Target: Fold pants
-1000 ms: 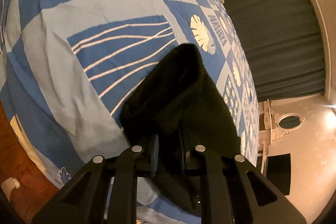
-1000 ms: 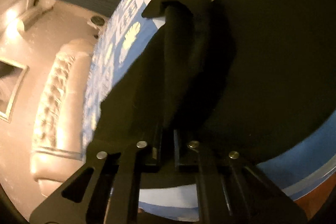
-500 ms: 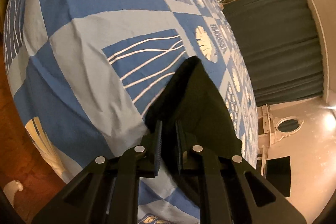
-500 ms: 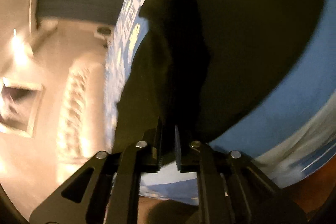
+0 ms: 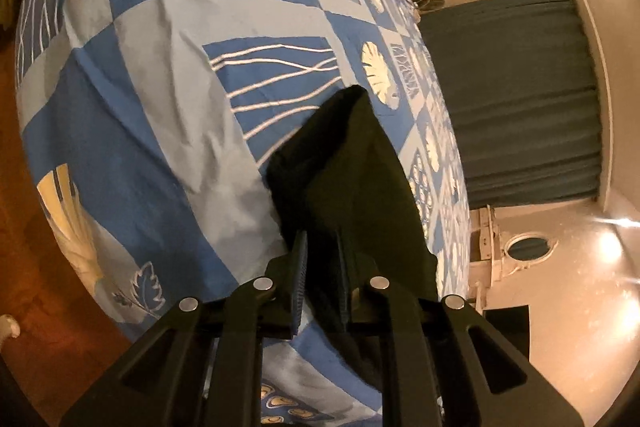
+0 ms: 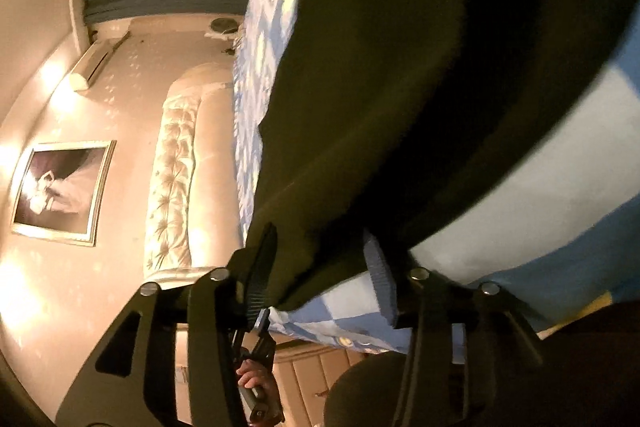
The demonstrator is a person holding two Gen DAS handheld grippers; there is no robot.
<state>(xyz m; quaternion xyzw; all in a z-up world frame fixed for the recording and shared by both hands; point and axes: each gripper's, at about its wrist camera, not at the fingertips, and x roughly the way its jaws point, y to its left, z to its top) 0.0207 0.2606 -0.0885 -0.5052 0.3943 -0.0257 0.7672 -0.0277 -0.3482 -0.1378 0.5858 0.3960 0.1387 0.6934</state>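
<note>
Black cloth filled both views: the pants (image 5: 352, 163) lay on the blue patterned bedspread (image 5: 160, 75), a folded end raised into a peak in the left wrist view. The left gripper (image 5: 320, 279) pointed downward toward the far side of the bed, its jaws nearly together and clamped on a fold of the cloth that ran back between them. The right gripper (image 6: 320, 267) also tilted downward, its jaws apart and just widened; the near edge of the pants (image 6: 400, 87) hung between the two fingers, and neither pad pressed it. In the right wrist view blur smeared that cloth, so its folds could not be read, and it hid most of the bedspread (image 6: 540, 195). A hand (image 6: 256, 383) showed low in that view, partly behind the gripper frame. In the left view the pants were cut off behind the gripper body. Bare bedspread lay open to the left of the pants and beyond their peak; the bed's right edge ran close beside them, with a dark curtain (image 5: 516, 99) beyond it.
</note>
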